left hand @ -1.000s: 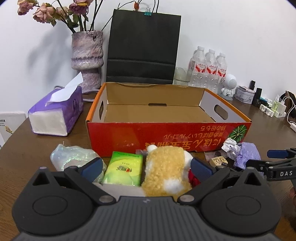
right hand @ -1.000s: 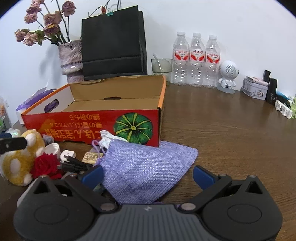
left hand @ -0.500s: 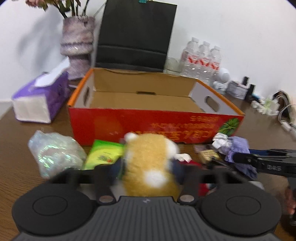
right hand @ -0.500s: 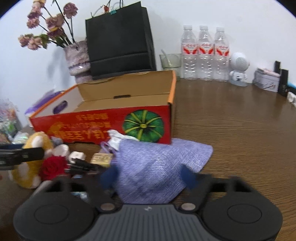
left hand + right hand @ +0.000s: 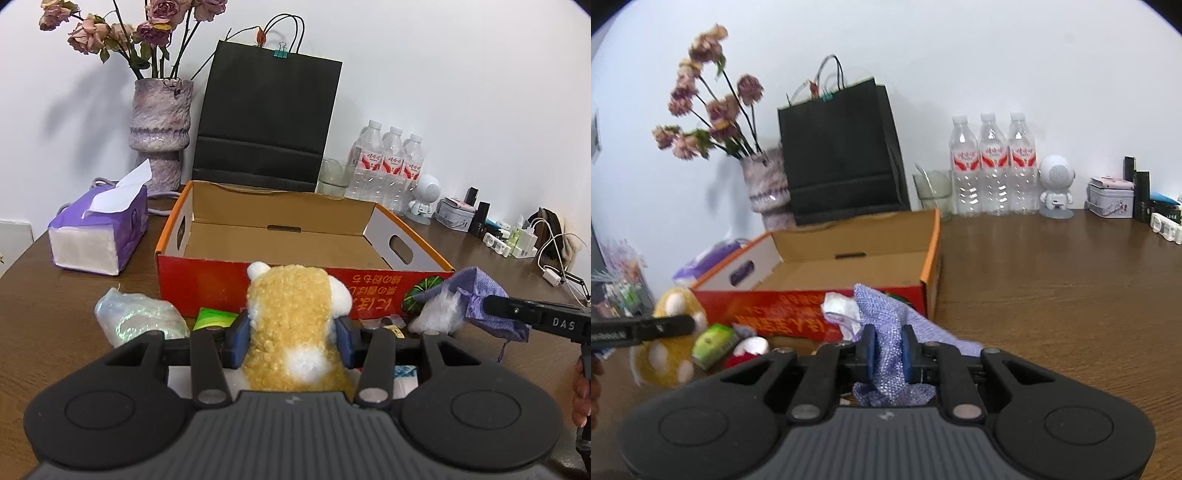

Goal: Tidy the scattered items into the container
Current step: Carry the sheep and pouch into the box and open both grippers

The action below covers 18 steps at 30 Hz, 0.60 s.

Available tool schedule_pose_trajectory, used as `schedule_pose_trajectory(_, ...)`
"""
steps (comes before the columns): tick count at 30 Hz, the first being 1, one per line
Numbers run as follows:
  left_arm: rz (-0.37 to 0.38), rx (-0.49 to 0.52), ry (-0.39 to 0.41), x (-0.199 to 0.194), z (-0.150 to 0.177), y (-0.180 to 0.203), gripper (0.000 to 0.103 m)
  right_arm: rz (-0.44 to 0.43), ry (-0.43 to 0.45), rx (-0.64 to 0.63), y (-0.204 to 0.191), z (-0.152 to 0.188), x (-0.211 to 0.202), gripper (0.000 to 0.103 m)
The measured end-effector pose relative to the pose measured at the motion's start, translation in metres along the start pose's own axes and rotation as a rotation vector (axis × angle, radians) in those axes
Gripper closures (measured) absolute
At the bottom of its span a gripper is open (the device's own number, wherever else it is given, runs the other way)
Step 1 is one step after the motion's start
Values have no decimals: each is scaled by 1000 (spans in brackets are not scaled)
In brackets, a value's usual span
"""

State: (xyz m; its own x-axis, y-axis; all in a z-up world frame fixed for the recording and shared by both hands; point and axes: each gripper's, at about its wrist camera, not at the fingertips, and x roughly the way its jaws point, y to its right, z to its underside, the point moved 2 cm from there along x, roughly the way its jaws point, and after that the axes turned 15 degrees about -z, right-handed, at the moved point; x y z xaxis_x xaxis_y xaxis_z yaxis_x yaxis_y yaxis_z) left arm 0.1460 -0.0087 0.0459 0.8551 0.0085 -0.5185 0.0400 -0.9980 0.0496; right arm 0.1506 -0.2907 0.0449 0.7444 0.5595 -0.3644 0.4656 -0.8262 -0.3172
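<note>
My left gripper is shut on a yellow and white plush toy and holds it lifted in front of the open red cardboard box. My right gripper is shut on a purple mesh pouch with white stuffing, lifted near the box's front right corner. The pouch also shows in the left wrist view, and the plush in the right wrist view. A green packet, a crinkled clear bag and small items lie on the table before the box.
A purple tissue box stands left of the box. A vase with dried flowers, a black paper bag, a glass and three water bottles stand behind. A robot figure and small gadgets sit at right.
Both grippers closed from open: the left on the plush toy, the right on the purple pouch. Both items have been lifted off the table toward the box.
</note>
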Motion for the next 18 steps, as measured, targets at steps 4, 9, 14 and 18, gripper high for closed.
schedule_pose_trajectory(4,5,-7,0,-5,3,-2,56,6,8,-18,-6,1,-6,90)
schedule_pose_trajectory(9,0,-12,25,-15,1,-5,56,7,32,-28,-12,-1,-14,90)
schedule_pose_trajectory(14,-3,-15,51,-21,-6,-6,56,1,63,-50,-21,-6,-20,90)
schedule_pose_trajectory(18,6,-22,90,-23,-24,-5,56,-16,103,-78,-32,-18,-21,90)
